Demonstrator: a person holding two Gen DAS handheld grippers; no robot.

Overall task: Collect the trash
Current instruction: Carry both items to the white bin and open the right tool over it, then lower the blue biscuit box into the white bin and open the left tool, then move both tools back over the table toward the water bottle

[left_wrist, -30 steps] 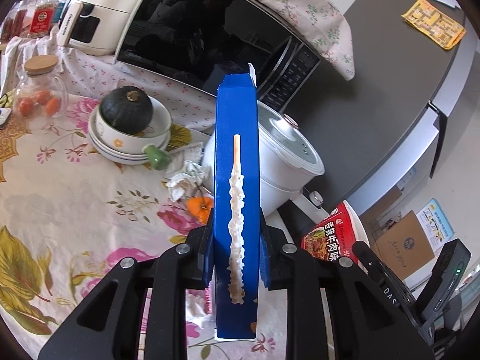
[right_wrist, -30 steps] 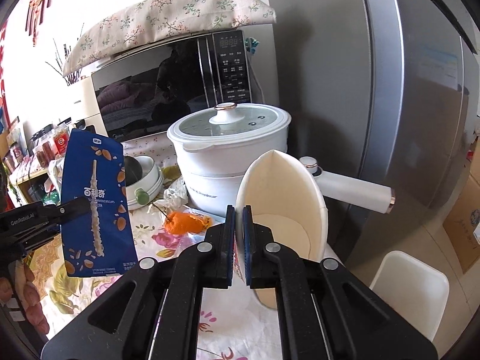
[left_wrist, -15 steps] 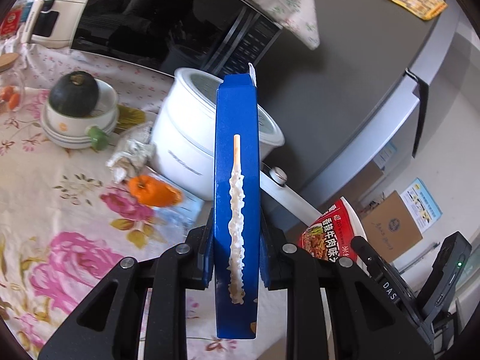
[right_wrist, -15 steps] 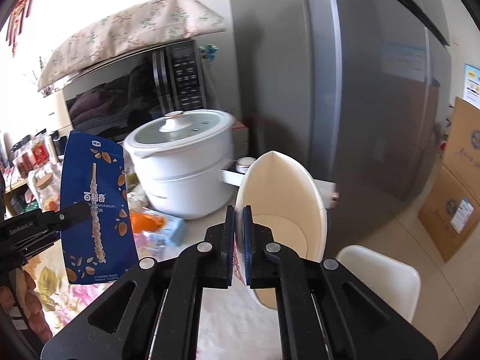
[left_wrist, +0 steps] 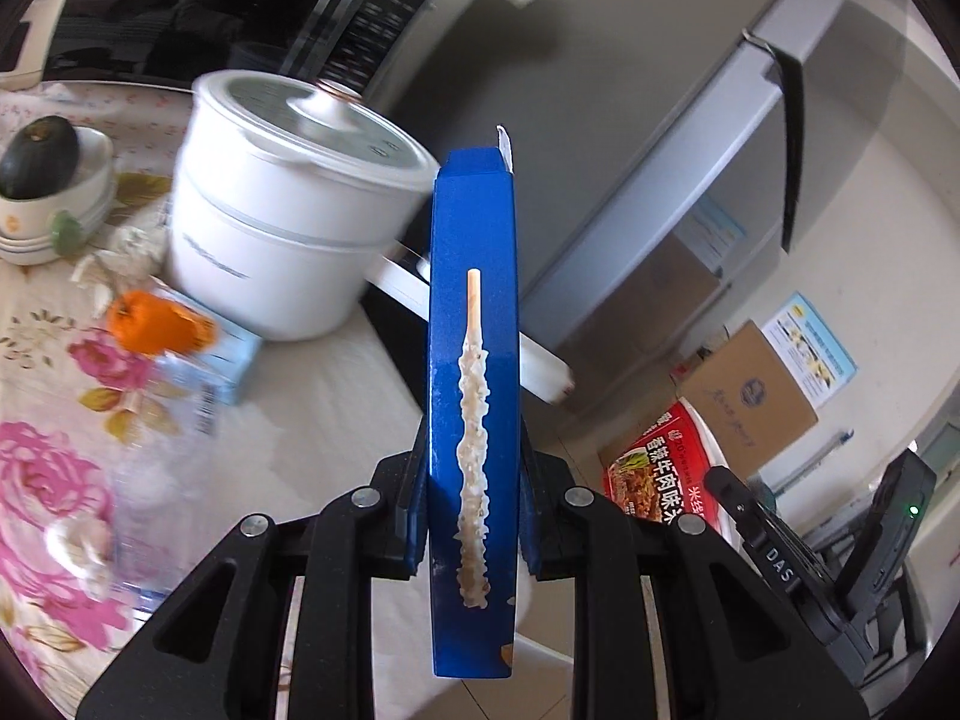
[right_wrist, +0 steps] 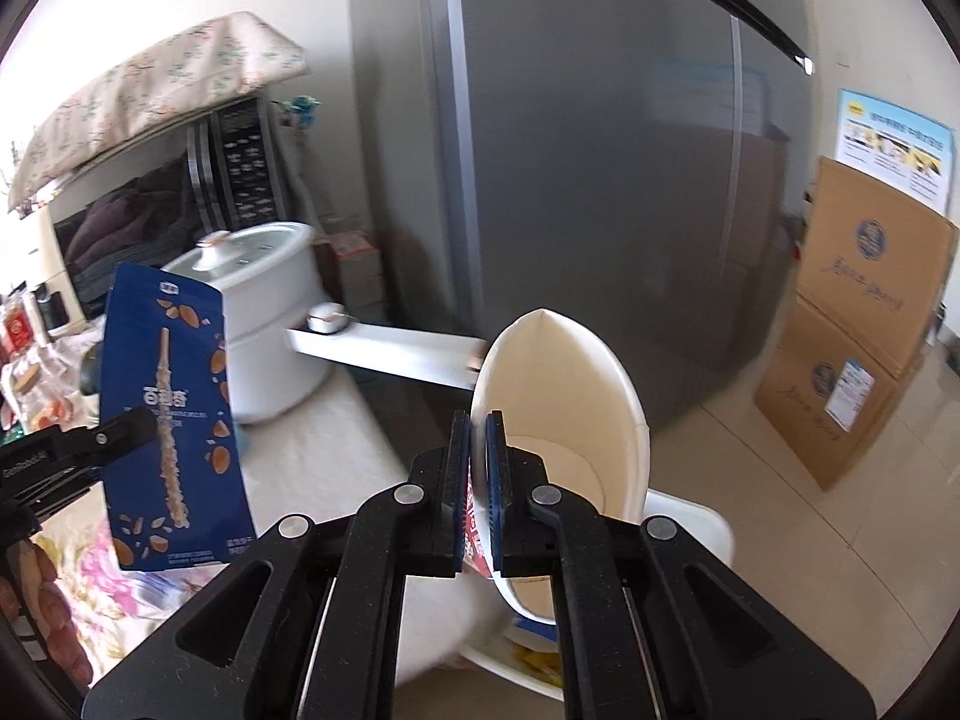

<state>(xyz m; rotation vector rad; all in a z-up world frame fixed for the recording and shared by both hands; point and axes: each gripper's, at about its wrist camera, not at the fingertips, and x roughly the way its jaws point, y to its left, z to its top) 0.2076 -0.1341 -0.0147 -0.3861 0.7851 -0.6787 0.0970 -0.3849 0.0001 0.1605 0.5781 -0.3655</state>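
The left gripper (left_wrist: 473, 504) is clamped on a blue snack box (left_wrist: 473, 360), its two pads pressed flat against the box's wide faces. The box stands upright in the jaws and is held in the air above the edge of the table (left_wrist: 312, 420). From the right wrist view the same box (right_wrist: 171, 426) hangs to the left, with a biscuit stick printed down its front.

The right gripper (right_wrist: 478, 480) is nearly closed, pinching the thin wall of an empty noodle cup (right_wrist: 576, 408). The cup is tipped so its pale inside faces the camera, and its red printed side shows in the left view (left_wrist: 660, 480). It is held out past the table edge, over what looks like a white bin (right_wrist: 690, 534), though only part of that shows.

On the flowered tablecloth a white cooker (left_wrist: 288, 228) stands behind the box, with an orange scrap (left_wrist: 156, 324) just beside it. A grey fridge (right_wrist: 600, 180) fills the background, with cardboard boxes (right_wrist: 852, 324) stacked to its right.
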